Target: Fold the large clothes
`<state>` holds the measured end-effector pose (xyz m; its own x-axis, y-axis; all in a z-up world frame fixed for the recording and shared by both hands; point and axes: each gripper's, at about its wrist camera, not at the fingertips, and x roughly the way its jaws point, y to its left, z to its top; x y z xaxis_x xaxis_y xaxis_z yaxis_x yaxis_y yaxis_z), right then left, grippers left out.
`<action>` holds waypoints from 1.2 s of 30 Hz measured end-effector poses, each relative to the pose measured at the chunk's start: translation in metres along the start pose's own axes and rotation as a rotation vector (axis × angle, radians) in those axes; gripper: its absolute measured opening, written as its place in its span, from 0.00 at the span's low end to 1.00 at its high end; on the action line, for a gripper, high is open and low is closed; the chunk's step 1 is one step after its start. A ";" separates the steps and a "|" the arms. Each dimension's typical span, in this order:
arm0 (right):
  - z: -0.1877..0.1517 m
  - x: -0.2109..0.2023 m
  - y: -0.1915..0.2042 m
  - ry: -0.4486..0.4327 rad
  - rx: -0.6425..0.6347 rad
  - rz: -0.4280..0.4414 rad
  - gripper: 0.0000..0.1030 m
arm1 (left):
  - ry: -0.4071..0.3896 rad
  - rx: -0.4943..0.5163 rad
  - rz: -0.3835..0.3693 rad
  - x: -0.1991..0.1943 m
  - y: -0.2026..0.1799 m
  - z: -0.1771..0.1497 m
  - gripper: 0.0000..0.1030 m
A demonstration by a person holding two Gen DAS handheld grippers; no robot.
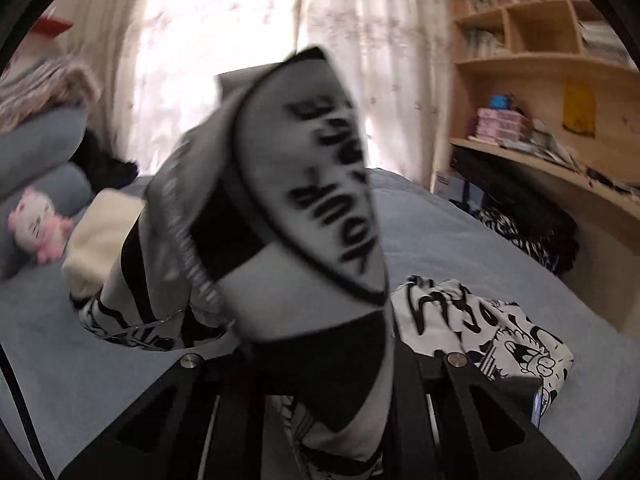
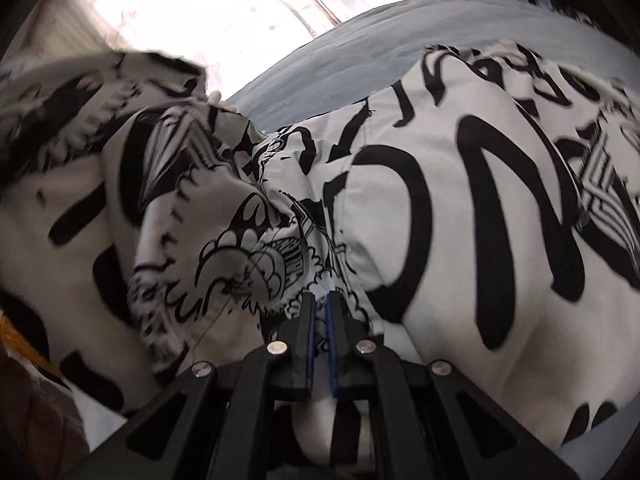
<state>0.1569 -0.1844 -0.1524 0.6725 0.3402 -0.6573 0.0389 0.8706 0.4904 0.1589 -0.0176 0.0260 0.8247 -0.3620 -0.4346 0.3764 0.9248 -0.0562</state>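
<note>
Jaws, both grippers: pressed nearly together, each pinching cloth. Left gripper [image 1: 320, 364]: fingertips hidden under the fabric it holds; a fold of the printed garment [image 1: 304, 208] stands up from the jaws and fills the middle of the left wrist view, lifted clear of the bed [image 1: 460, 240]. Right gripper [image 2: 319, 312]: blue-edged pads closed on a bunched edge of the same black-and-white garment [image 2: 440, 200], low, with the cloth spreading away ahead and to both sides over the blue sheet. Garment, position: one end raised in the left gripper, the rest trailing down to a heap on the bed, where the right gripper grips it. Long axis, as judged: running from the raised left pinch down toward the right pinch, slack between. Governing relation: two pinch points on one piece at unequal heights; drawing them apart should tension the span for a fold. Surroundings: cream cloth pile [image 1: 104, 236], pink plush toy [image 1: 38, 222], wooden shelves [image 1: 536, 40].
</note>
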 end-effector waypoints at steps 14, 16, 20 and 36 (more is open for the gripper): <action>-0.017 -0.080 -0.080 0.060 0.224 0.161 0.06 | 0.078 0.236 -0.083 0.038 -0.134 0.008 0.13; -0.016 -0.114 -0.106 0.010 0.242 0.050 0.06 | 0.087 0.268 -0.117 0.041 -0.157 0.004 0.13; -0.018 -0.174 -0.160 -0.100 0.277 -0.210 0.07 | 0.121 0.319 -0.204 0.053 -0.206 -0.013 0.13; 0.008 -0.215 -0.212 -0.184 0.332 -0.289 0.07 | 0.293 0.699 -0.155 0.076 -0.289 -0.116 0.38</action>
<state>0.0097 -0.4448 -0.1099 0.7180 0.0064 -0.6960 0.4573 0.7494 0.4787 0.0642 -0.2989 -0.0952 0.6321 -0.3455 -0.6936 0.7379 0.5415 0.4028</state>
